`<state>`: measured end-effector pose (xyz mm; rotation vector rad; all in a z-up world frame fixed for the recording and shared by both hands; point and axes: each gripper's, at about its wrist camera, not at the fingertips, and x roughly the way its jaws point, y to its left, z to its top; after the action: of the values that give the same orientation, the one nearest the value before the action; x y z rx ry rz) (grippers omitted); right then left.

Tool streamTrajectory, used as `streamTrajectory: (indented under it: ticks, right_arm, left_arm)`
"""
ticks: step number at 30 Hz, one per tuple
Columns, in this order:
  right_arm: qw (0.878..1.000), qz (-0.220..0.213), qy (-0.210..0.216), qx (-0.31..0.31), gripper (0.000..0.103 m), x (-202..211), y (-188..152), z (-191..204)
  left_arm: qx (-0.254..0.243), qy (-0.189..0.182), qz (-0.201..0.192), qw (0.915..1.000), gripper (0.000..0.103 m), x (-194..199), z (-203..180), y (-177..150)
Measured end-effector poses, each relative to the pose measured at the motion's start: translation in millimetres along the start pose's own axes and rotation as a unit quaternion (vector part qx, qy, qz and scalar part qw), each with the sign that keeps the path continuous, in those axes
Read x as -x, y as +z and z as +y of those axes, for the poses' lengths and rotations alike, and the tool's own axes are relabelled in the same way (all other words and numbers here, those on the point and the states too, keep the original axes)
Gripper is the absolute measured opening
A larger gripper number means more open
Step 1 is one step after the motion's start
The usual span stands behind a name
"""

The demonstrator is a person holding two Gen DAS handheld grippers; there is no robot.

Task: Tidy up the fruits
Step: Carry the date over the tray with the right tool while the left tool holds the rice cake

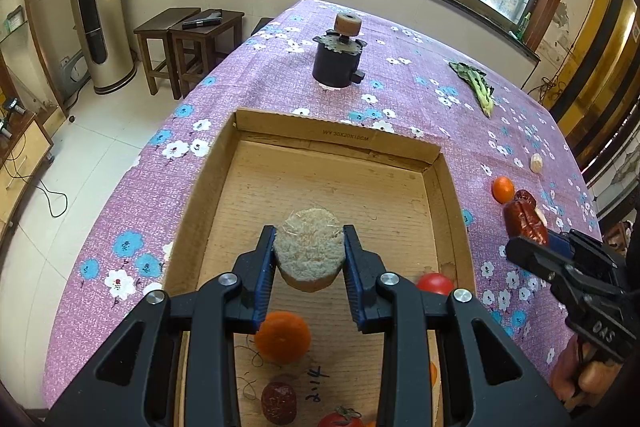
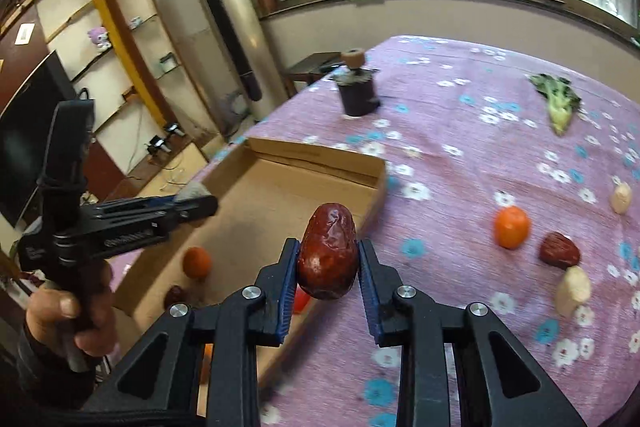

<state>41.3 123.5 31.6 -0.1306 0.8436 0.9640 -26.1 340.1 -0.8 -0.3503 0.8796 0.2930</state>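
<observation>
Now left claw (image 1: 309, 251) grips rough round slice over box (image 1: 442, 163); right claw (image 2: 328, 259) clamps red date (image 2: 328, 251) beside box edge.

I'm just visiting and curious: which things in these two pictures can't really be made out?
- Left wrist view: a tomato in the cardboard box is half hidden behind the left tool.
- Left wrist view: another tomato is cut off by the bottom edge.
- Right wrist view: the box's near contents sit behind the right tool and its red date.
</observation>
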Motion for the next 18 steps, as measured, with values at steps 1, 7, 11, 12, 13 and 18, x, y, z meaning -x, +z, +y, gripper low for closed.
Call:
streamTrajectory:
  ticks: [1, 7, 11, 12, 13, 18]
  right_arm:
    - [1.0, 0.001, 0.005, 0.002, 0.029, -3, 2, 4]
    - [0.999, 0.025, 0.027, 0.024, 0.029, -30, 4, 35]
    - [0.997, 0.054, 0.037, 0.041, 0.029, -55, 1, 48]
    - [0.996, 0.061, 0.04, 0.047, 0.029, -60, -1, 52]
    - [0.996, 0.066, 0.042, 0.053, 0.029, -63, -2, 55]
    - [0.991, 0.098, 0.044, 0.077, 0.029, -82, -12, 70]
  left_arm:
    - [0.0, 0.0, 0.001, 1.0, 0.029, 0, 1, 0]
    - [0.006, 0.006, 0.016, 0.9998, 0.029, -13, 7, 4]
    - [0.017, 0.009, 0.03, 0.9994, 0.029, -25, 13, 4]
    - [0.019, 0.01, 0.033, 0.9992, 0.029, -28, 14, 4]
    - [0.021, 0.011, 0.037, 0.999, 0.029, -31, 15, 3]
    - [0.022, 0.018, 0.058, 0.9979, 0.029, -41, 15, 2]
